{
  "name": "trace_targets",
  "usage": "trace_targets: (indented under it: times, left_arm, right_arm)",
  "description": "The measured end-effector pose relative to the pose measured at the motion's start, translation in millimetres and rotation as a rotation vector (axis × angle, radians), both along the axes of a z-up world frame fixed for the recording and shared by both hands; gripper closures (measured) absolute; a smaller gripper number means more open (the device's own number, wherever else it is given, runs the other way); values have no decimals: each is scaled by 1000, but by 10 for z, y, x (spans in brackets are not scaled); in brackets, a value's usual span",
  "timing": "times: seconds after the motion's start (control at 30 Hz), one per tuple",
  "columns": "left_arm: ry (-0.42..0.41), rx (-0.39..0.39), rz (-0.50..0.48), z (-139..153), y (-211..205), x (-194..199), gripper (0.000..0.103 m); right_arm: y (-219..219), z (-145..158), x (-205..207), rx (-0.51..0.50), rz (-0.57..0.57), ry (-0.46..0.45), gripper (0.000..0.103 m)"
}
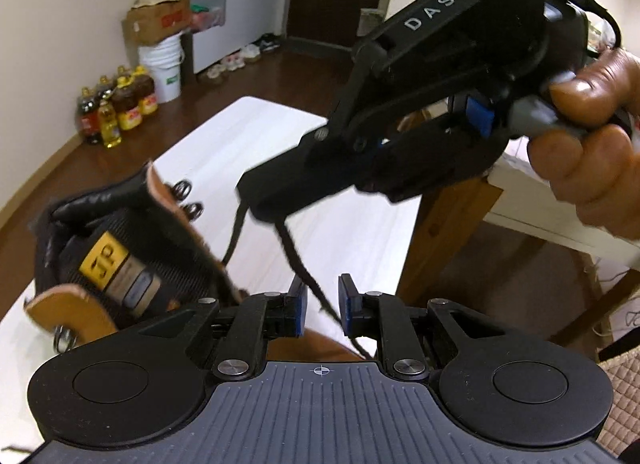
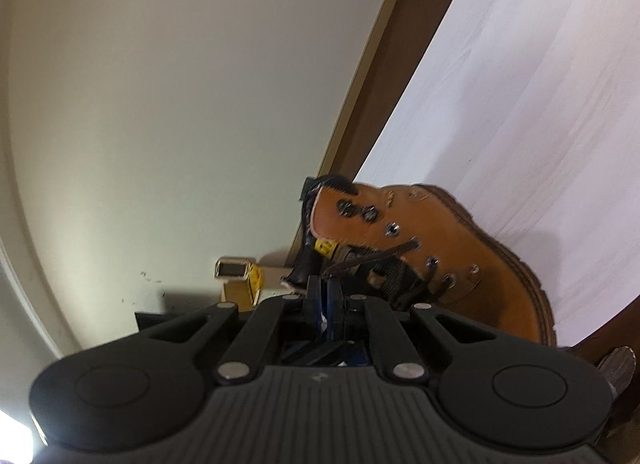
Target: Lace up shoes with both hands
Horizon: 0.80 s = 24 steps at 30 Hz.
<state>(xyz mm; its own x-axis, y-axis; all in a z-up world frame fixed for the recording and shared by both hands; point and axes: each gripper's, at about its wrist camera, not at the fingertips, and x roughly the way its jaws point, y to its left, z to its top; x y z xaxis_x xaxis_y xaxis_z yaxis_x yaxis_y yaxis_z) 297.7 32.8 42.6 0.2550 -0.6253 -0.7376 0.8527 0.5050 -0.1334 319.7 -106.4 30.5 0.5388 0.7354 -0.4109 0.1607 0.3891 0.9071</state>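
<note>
We see boot (image 1: 120, 256) blurred, toe hidden behind left gripper (image 1: 323, 306) at 8 o'clock. Lace (image 1: 304, 264) end lost under gripper body. In right-wrist view, boot (image 2: 440, 248) sole cut by gripper at 5 o'clock.

Bare white table (image 1: 352, 232) beyond and right of the tan boot (image 1: 120, 264), blocked above by the right gripper (image 1: 256, 200) and its dangling dark lace (image 1: 296, 260).

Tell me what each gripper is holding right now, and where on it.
Right gripper pinches the lace partway along, between the boot and its loose tail. Left gripper holds nothing: the tail only passes between its open jaws.
</note>
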Motion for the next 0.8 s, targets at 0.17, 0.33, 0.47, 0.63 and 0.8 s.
trace_targets:
  times: [0.17, 0.33, 0.47, 0.63, 0.8]
  left_arm:
    - [-2, 32, 2, 103, 134, 120, 100]
    - [9, 32, -30, 286, 226, 283, 100]
    - [2, 42, -62, 380, 202, 350, 100]
    - [-20, 50, -105, 532, 144, 323, 100]
    - [-3, 31, -131, 625, 126, 314, 100]
  right_arm:
    - [-521, -61, -381, -84, -13, -41, 88]
    - [-328, -186, -641, -534, 168, -121, 85]
    - [156, -380, -821, -886, 413, -224, 84]
    - [487, -615, -858, -1041, 514, -295, 84]
    - [539, -659, -781, -1041, 511, -327, 84]
